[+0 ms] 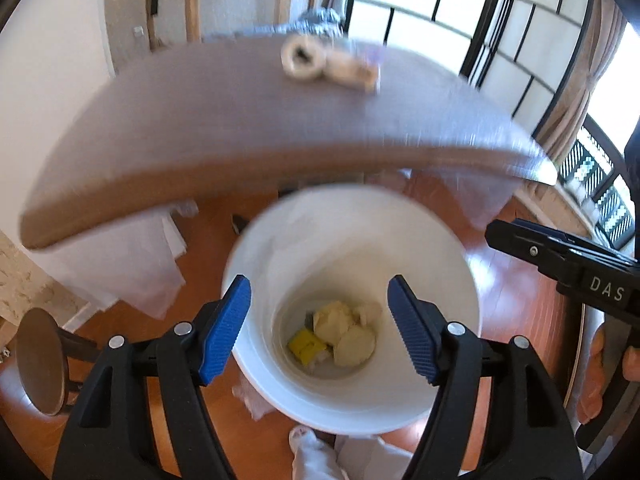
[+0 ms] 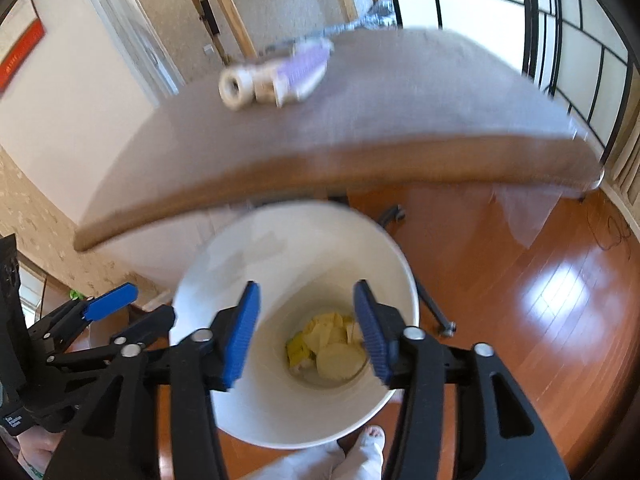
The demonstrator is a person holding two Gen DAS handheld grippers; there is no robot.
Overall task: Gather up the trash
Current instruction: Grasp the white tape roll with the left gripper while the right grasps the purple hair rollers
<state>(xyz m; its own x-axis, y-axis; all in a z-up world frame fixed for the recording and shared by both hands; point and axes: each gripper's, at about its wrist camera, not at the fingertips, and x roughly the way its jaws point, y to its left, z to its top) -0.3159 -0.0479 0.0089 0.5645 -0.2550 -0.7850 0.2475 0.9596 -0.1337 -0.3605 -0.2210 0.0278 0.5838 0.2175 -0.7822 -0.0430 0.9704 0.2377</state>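
A white bin (image 1: pixel 424 364) (image 2: pixel 280 412) stands on the wooden floor in front of the table. Crumpled pale and yellow trash (image 1: pixel 340 336) (image 2: pixel 332 350) lies at its bottom. My left gripper (image 1: pixel 320 328) hovers above the bin mouth, open, with nothing between its blue pads. My right gripper (image 2: pixel 306 330) hangs over the bin as well, open and empty. On the grey table top lie a tape roll (image 1: pixel 301 58) (image 2: pixel 236 89) and a pale and purple wrapper-like item (image 1: pixel 352 70) (image 2: pixel 298 74).
The table (image 1: pixel 240 120) (image 2: pixel 400 120) spans both views just behind the bin. A round stool (image 1: pixel 38 360) sits at the left. The person's feet in white socks (image 1: pixel 308 452) (image 2: pixel 360 456) stand close to the bin. The other gripper shows at each view's edge.
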